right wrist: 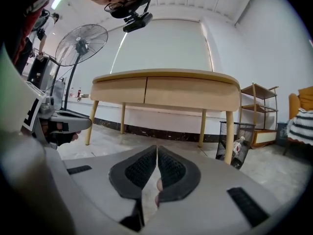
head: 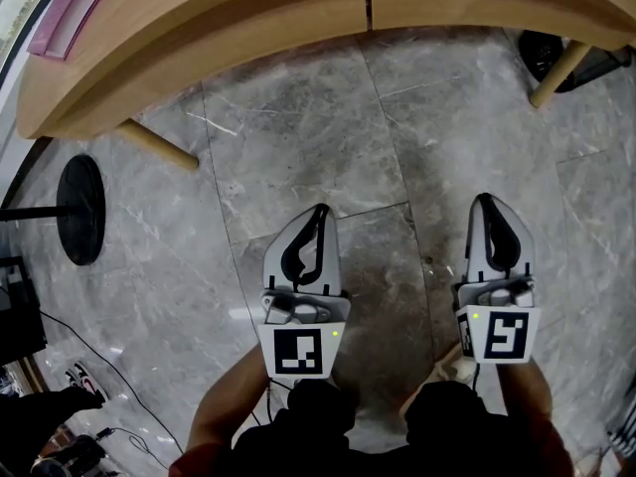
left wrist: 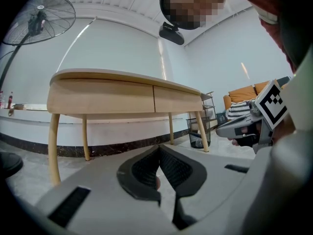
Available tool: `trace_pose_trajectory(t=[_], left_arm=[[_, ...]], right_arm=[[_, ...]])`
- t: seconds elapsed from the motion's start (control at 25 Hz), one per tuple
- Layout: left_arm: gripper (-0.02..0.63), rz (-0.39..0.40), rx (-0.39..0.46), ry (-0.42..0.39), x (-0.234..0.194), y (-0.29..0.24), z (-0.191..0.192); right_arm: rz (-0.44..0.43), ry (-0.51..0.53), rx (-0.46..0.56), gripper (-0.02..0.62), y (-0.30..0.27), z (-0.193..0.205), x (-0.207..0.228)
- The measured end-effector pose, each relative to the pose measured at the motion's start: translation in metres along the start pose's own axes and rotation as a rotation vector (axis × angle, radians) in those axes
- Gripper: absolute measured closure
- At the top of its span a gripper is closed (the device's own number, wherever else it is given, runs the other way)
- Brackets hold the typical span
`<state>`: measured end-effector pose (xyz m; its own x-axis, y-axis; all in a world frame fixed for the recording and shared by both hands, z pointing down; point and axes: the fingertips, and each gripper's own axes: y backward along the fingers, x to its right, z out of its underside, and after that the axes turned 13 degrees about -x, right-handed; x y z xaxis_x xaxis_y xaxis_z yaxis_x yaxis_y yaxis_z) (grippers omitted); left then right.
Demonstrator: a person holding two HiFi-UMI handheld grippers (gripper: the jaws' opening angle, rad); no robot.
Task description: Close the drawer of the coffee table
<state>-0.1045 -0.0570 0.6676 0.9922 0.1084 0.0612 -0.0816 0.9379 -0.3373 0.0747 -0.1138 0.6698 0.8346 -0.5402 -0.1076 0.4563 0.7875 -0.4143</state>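
Note:
The coffee table [head: 248, 28] is light wood with a curved front and stands on slanted legs ahead of me. Its two drawer fronts [right wrist: 186, 89] sit side by side, parted by a thin seam, and both look flush with the frame; the left gripper view shows the same flush drawer fronts [left wrist: 102, 96]. My left gripper [head: 320, 210] hangs over the marble floor short of the table, shut, its tips meeting with nothing between them [left wrist: 159, 147]. My right gripper [head: 484, 199] is level beside it, also shut and empty [right wrist: 156, 147].
A standing fan [right wrist: 80, 45] is left of the table, its round base [head: 81, 210] on the floor. A wire bin [right wrist: 234, 148] stands by the right table leg, with a shelf unit [right wrist: 259, 116] behind. Cables lie at the lower left [head: 109, 386].

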Motion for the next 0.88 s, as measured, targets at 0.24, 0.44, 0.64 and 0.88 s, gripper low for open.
trace_pose_trajectory(t=[0.24, 0.44, 0.64, 0.88], left_arm=[[0.597, -0.002, -0.001, 0.008, -0.003, -0.004, 0.003], [0.597, -0.005, -0.019, -0.006, -0.005, -0.011, 0.012], [0.597, -0.011, -0.046, 0.005, -0.008, -0.025, 0.024], [0.597, 0.034, -0.011, -0.092, -0.011, -0.030, 0.010]], right_arm=[[-0.025, -0.013, -0.033, 0.598, -0.008, 0.006, -0.001], [-0.045, 0.005, -0.039, 0.598, -0.016, 0.012, -0.002], [-0.044, -0.011, -0.052, 0.598, -0.031, 0.019, 0.003], [-0.038, -0.023, -0.052, 0.598, -0.048, 0.013, 0.014]])
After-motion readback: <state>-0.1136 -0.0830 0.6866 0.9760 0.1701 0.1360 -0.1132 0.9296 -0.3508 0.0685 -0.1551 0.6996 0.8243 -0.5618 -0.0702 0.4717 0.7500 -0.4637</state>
